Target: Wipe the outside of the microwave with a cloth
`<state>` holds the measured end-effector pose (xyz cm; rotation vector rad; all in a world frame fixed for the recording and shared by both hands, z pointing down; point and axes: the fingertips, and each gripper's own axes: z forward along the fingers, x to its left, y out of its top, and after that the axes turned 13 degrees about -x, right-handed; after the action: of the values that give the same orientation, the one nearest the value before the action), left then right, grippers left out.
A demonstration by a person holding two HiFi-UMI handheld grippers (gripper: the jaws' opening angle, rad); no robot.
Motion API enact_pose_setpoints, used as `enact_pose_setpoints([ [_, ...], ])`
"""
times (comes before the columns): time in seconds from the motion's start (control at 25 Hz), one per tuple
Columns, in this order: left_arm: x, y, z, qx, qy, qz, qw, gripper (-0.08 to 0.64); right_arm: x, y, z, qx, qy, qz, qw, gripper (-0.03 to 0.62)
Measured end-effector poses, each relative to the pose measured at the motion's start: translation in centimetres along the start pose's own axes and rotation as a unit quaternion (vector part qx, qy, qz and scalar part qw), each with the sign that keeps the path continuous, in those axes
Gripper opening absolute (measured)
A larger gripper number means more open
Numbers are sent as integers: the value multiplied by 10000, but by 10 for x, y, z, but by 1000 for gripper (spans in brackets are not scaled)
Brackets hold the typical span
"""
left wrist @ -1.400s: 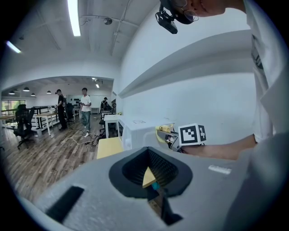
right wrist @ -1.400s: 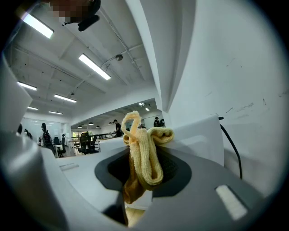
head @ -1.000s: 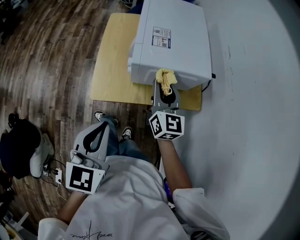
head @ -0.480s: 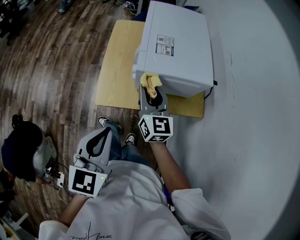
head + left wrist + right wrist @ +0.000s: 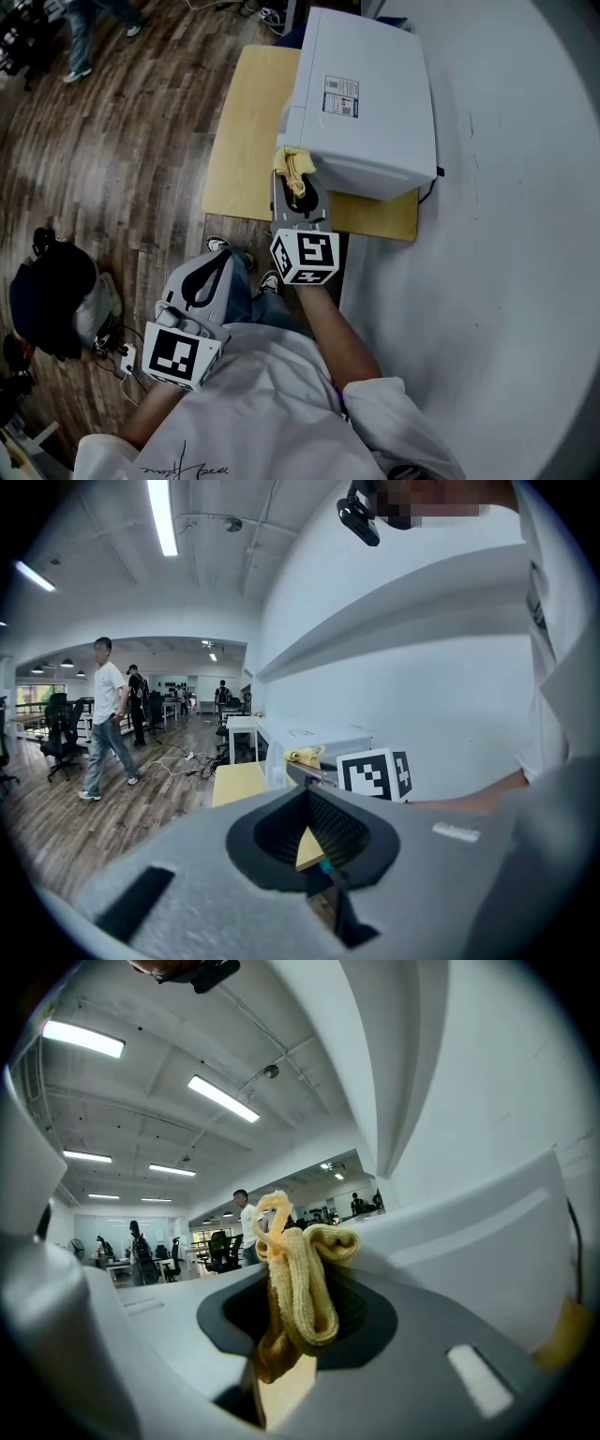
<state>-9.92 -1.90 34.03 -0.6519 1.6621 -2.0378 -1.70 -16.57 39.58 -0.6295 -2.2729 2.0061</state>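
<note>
Cloth further left along microwave (contact spot hidden)

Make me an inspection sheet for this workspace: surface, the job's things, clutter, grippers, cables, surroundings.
surface: wooden table beside a white wall, carrying only the microwave.
job's things: white microwave on the table; yellow cloth against its near left corner.
clutter: nothing seen on the table.
grippers: right gripper shut on the cloth, holding it at the microwave; left gripper shut, empty, held low by the person's legs.
cables: black cable at the microwave's corner by the wall; loose floor cables at lower left.
surroundings: wood floor; a dark bundle on it; a person standing further off.
</note>
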Motion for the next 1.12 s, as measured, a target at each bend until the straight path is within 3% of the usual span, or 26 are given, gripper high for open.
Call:
enact_pose_setpoints([
  [0.2, -2, 0, 3, -54, -3, -130, 9999, -8, 23, 7, 0, 1, 415, 73, 9991, 115],
  [0.4, -3, 0, 7, -47, -27, -142, 9999, -9, 10, 26, -12, -142, 339, 97, 9993, 116],
  [0.8, -7, 0, 22, -191, -85, -521, 9984, -9, -76, 56, -55, -256, -502, -264, 9981, 116],
  [1.12, -13, -7, 34, -158, -165, -625, 9978, -9, -167, 61, -102, -260, -1530, -434, 9869, 115],
])
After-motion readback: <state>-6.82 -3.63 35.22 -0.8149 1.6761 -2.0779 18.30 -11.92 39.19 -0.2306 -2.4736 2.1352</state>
